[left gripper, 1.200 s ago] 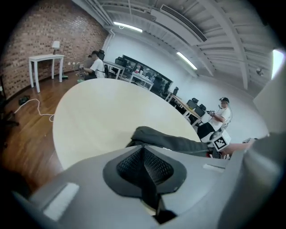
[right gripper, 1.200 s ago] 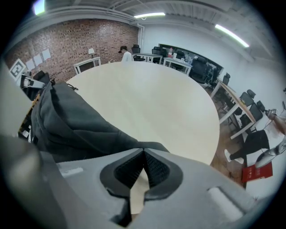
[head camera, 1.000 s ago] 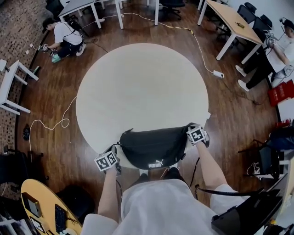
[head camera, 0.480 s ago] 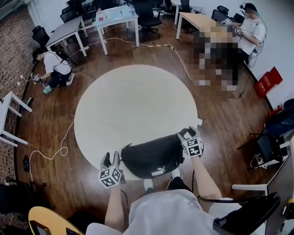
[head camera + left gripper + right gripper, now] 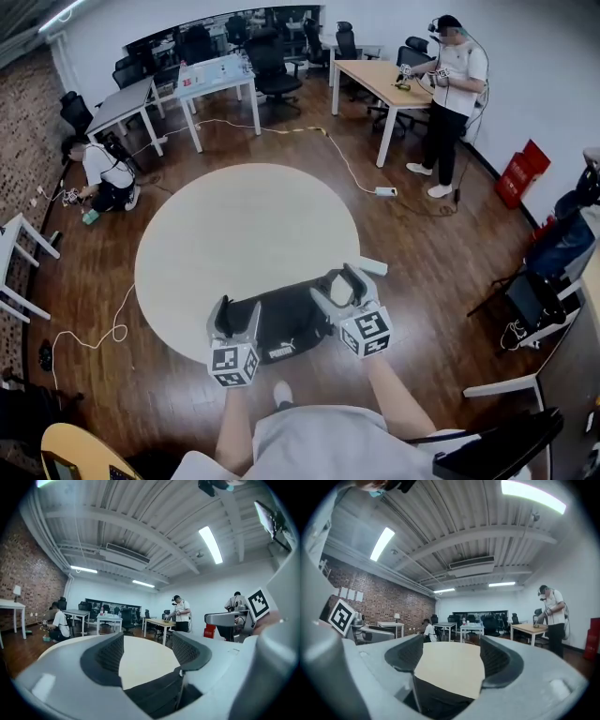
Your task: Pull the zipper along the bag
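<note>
A black waist bag (image 5: 284, 325) lies on the near edge of the round pale table (image 5: 244, 234). Both grippers are raised above it and touch nothing. My left gripper (image 5: 236, 319) hangs over the bag's left end, its jaws apart and still opening, with nothing between them. My right gripper (image 5: 338, 287) is over the bag's right end, its jaws also spreading wide and empty. In the left gripper view the bag (image 5: 157, 698) shows dark below the open left gripper (image 5: 147, 653). In the right gripper view the bag (image 5: 436, 700) lies under the open right gripper (image 5: 450, 656).
A person crouches on the floor at the left (image 5: 101, 173); another stands by a desk at the back right (image 5: 452, 103). Desks and office chairs (image 5: 216, 80) line the back. Cables and a white power strip (image 5: 385, 191) lie on the wood floor. A red box (image 5: 518, 173) stands right.
Both grippers have let go of the bag's ends, opened, and risen toward each other above the bag. The head view has tilted up, showing more of the room.
</note>
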The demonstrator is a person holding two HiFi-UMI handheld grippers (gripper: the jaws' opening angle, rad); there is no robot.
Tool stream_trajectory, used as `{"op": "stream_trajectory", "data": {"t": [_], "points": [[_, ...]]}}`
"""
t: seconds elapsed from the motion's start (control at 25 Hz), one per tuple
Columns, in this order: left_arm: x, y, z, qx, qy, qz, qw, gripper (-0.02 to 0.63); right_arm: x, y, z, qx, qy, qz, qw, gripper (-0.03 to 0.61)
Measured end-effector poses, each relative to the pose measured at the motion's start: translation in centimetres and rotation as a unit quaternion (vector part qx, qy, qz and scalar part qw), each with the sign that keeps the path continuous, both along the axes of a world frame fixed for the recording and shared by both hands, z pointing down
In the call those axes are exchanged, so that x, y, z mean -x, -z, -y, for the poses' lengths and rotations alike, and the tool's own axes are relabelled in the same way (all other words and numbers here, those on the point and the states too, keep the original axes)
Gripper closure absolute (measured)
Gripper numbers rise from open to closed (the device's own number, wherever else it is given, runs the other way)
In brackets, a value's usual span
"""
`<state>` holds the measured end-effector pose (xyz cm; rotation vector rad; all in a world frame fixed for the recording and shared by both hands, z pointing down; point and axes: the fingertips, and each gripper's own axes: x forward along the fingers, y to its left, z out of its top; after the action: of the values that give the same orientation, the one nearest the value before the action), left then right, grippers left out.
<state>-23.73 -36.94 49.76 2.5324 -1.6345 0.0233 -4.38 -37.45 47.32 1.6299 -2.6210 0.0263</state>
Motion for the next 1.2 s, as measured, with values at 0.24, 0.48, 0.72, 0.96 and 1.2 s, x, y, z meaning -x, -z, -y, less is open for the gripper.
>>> {"op": "stream_trajectory", "data": {"t": [0.24, 0.48, 0.72, 0.96, 1.2], "points": [[-8.2, 5.9, -7.8, -0.062, 0.056, 0.009, 0.9965, 0.268, -6.0, 4.1, -8.6, -0.032, 0.026, -0.013, 0.999, 0.219], [-12.0, 9.6, -15.0, -0.08, 0.092, 0.028, 0.9922, 0.272, -9.1, 8.1, -14.0, -0.061, 0.039, 0.013, 0.997, 0.219], [-11.4, 11.5, -20.3, -0.101, 0.102, 0.043, 0.9887, 0.287, -9.5, 10.2, -17.9, -0.084, 0.018, 0.027, 0.996, 0.219], [-10.3, 12.5, -22.8, -0.109, 0.104, 0.028, 0.9881, 0.295, -6.8, 10.4, -20.2, -0.078, 0.031, 0.012, 0.996, 0.222], [-7.7, 13.0, -23.1, -0.12, 0.113, 0.035, 0.9857, 0.302, -3.5, 10.6, -21.5, -0.086, 0.042, -0.016, 0.995, 0.227]]}}
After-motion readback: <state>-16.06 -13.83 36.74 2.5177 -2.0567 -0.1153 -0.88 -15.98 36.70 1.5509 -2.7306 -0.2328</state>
